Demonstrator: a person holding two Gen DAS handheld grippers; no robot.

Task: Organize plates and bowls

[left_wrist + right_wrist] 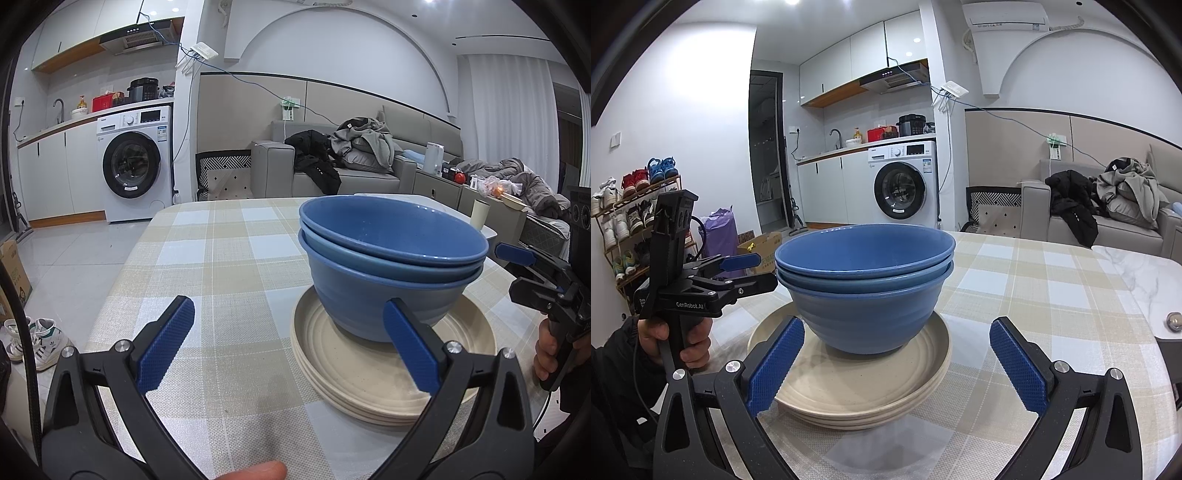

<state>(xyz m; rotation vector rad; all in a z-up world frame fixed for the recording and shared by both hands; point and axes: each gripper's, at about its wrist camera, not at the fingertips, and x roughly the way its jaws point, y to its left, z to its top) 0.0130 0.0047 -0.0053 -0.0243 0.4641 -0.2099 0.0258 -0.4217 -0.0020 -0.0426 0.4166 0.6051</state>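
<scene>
A stack of nested blue bowls [391, 266] [864, 295] sits on a stack of cream plates [362, 376] [857, 387] on the checked tablecloth [221, 266]. My left gripper [288, 343] is open and holds nothing. It hovers just in front of the stack and to its left, with its right pad [412, 343] showing over the plate rim. My right gripper [897, 365] is also open and holds nothing; it faces the stack from the near side, its left pad [775, 365] over the plates. Each view shows the other gripper [524, 273] [753, 271] beside the bowls, held by a hand.
A white marble-topped surface [1137, 280] with a small metal object [1174, 321] adjoins the table. A cream cylinder [480, 214] stands behind the bowls. Beyond are a sofa with clothes [351, 155], a washing machine [135, 162], a shoe rack [628, 221] and a cardboard box [761, 243].
</scene>
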